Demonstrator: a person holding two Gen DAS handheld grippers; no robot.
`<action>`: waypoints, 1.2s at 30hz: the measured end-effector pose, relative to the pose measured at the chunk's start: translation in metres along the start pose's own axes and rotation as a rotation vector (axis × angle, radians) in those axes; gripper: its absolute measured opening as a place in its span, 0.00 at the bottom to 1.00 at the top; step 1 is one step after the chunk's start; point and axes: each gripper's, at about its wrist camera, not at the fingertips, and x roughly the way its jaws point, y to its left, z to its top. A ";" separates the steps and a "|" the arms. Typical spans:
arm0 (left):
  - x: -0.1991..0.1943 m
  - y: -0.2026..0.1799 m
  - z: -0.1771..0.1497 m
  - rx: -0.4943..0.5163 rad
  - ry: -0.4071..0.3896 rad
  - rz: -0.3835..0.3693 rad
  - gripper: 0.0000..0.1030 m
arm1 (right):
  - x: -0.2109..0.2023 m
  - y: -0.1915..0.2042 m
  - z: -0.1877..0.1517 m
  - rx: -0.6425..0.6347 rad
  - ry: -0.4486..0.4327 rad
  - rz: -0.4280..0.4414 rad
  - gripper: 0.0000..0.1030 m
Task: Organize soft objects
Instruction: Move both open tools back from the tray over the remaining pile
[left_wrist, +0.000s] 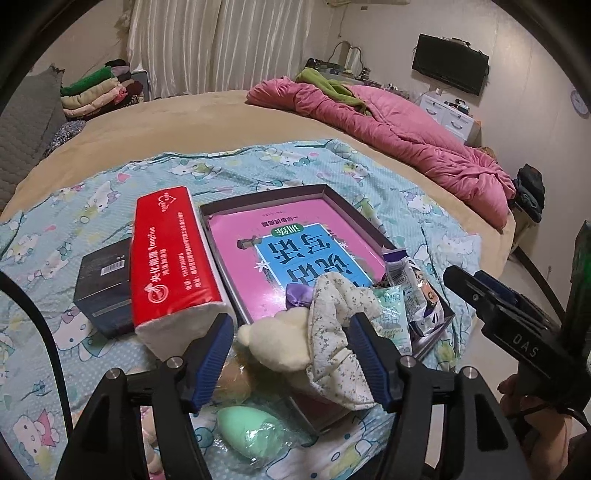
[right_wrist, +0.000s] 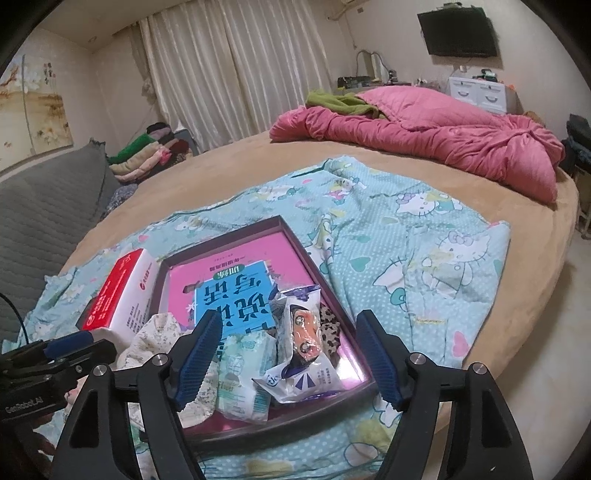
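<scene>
With both grippers' fingers held apart and empty, the limp floral cloth (left_wrist: 332, 332) at lower centre is best pinched at a bunched fold.

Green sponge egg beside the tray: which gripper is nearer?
Left. The left gripper hangs just above the green egg; the right gripper hovers over the snack packets in the tray, farther off.

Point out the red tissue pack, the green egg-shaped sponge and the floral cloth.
red tissue pack (left_wrist: 173, 254), left wrist view, middle of its red top face.
green egg-shaped sponge (left_wrist: 242, 430), left wrist view, its rounded body.
floral cloth (left_wrist: 332, 332), left wrist view, its bunched middle fold.
</scene>
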 end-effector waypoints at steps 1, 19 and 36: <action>-0.003 0.001 0.000 0.000 -0.001 0.005 0.63 | -0.001 0.002 0.001 -0.002 -0.001 -0.001 0.75; -0.035 0.024 -0.005 -0.028 0.000 0.047 0.72 | -0.022 0.034 0.007 -0.084 -0.024 0.006 0.76; -0.069 0.054 -0.003 -0.061 -0.026 0.092 0.74 | -0.046 0.083 0.010 -0.178 -0.038 0.078 0.78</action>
